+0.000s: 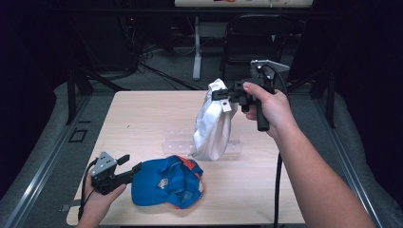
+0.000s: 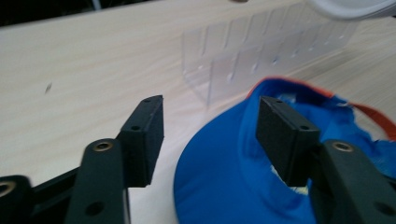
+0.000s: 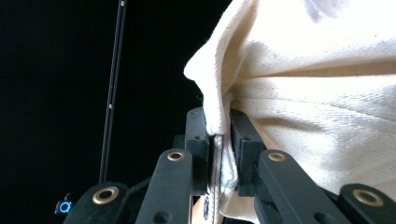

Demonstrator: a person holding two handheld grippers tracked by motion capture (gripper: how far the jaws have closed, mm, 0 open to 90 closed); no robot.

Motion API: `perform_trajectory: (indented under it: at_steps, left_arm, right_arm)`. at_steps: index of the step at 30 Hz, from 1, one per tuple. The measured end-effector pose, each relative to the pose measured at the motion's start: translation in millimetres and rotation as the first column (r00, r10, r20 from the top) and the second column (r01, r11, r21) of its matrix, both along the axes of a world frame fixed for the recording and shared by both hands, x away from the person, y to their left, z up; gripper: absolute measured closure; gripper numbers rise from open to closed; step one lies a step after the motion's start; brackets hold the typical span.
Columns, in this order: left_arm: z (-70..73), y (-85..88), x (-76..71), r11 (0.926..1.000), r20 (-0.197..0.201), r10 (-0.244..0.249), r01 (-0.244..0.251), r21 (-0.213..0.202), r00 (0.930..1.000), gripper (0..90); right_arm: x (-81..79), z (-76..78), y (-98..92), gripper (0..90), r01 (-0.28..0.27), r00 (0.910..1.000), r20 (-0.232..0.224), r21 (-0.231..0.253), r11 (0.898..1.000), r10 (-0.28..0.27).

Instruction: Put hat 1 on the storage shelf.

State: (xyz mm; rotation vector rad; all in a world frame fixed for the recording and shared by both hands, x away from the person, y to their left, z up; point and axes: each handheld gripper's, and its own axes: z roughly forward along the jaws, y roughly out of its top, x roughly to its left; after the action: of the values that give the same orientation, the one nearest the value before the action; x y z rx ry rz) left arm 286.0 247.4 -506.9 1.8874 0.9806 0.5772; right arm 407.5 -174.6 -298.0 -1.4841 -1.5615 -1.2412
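Right gripper (image 1: 222, 93), upper centre of high view: jaws clamped on the edge of the white cap (image 1: 212, 124), which hangs over the clear rack (image 1: 177, 141) at mid-frame. Left gripper (image 1: 129, 164), lower left: jaws apart, nothing pinched, beside the blue cap (image 1: 164, 181) lying on the table (image 1: 142, 114). Judgement: keep the pinch firm and lower the white cap straight into a rack slot.

From my remote seat I see a pale wood-grain surface (image 1: 142, 118) lit brightly against a dark room. Beyond its far edge, grey floor (image 1: 161, 71) carries tangled cables (image 1: 157, 71), a white stand leg (image 1: 196, 52) and a black chair (image 1: 256, 42). Metal rails (image 1: 43, 161) run along both sides.
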Motion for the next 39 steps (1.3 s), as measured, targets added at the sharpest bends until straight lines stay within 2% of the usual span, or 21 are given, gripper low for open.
perform_trajectory:
  at_steps: [3,6,7,10,11,13,15,21,22,25,27,30,32,37,39]
  left_arm:
    - [13.6,-18.2,0.9,0.9986,0.053,-0.051,0.050,0.020,0.9973,38.4]
    - [24.7,-40.3,0.2,0.9939,0.091,-0.102,0.098,0.051,0.9906,38.0]
    - [26.9,-46.4,-0.2,0.9915,0.106,-0.119,0.112,0.066,0.9873,37.9]
    - [31.5,-74.7,-1.2,0.9763,0.142,-0.188,0.170,0.135,0.9718,36.7]
    - [31.4,-81.6,-1.1,0.9741,0.145,-0.197,0.176,0.141,0.9696,36.4]
    - [31.9,-97.1,1.3,0.9655,0.153,-0.216,0.187,0.181,0.9644,36.3]
    - [31.7,-110.5,5.4,0.9657,0.160,-0.214,0.184,0.183,0.9635,36.3]
    - [28.9,-137.1,20.0,0.9717,0.194,-0.167,0.128,0.198,0.9667,36.6]
    - [28.0,-140.4,22.3,0.9722,0.185,-0.169,0.133,0.193,0.9680,37.5]
    - [27.1,-149.2,27.6,0.9673,0.183,-0.164,0.122,0.223,0.9694,38.3]
    - [28.7,-150.4,28.9,0.9676,0.176,-0.158,0.117,0.224,0.9717,44.6]
    - [34.2,-146.1,33.1,0.9743,0.132,-0.150,0.124,0.188,0.9798,62.4]
    - [37.7,-142.2,36.1,0.9783,0.121,-0.142,0.120,0.169,0.9825,71.3]
    - [44.2,-130.5,45.9,0.9855,0.059,-0.144,0.137,0.100,0.9879,77.1]
    - [46.2,-125.5,49.9,0.9881,0.032,-0.147,0.145,0.051,0.9887,78.1]
  right_arm:
    - [6.4,-1.5,7.2,80.1,-0.004,1.0000,-0.005,0.011,1.000,0.004]
    - [10.9,-1.5,13.9,80.2,-0.004,1.0000,-0.008,0.020,1.000,0.004]
    - [12.3,-1.3,15.7,80.2,-0.003,1.0000,-0.008,0.021,1.000,0.003]
    - [16.8,-0.8,20.2,80.2,0.003,1.0000,-0.009,0.032,0.999,-0.003]
    - [18.2,-0.5,21.2,80.2,0.005,0.9999,-0.010,0.033,0.999,-0.005]
    - [20.4,-0.1,23.3,80.2,0.005,0.9999,-0.009,0.036,0.999,-0.005]
    - [22.1,0.1,24.7,80.2,0.007,0.9999,-0.009,0.037,0.999,-0.007]
    - [26.0,1.3,28.9,80.2,0.015,0.9998,-0.014,0.048,0.999,-0.014]
    - [26.4,1.2,29.7,80.2,0.015,0.9998,-0.014,0.049,0.999,-0.014]
    - [27.2,0.2,31.9,80.1,0.017,0.9997,-0.017,0.048,0.999,-0.017]
    - [27.6,-0.7,33.3,80.1,0.015,0.9998,-0.016,0.042,0.999,-0.014]
    - [27.8,-0.9,36.0,80.1,0.018,0.9998,-0.014,0.036,0.999,-0.017]
    - [28.1,-1.6,37.9,80.2,0.015,0.9999,-0.007,0.034,0.999,-0.015]
    - [29.6,-3.9,44.0,80.1,0.017,0.9998,0.010,0.042,0.999,-0.018]
    - [30.9,-5.0,47.2,80.1,0.027,0.9995,0.015,0.033,0.999,-0.028]
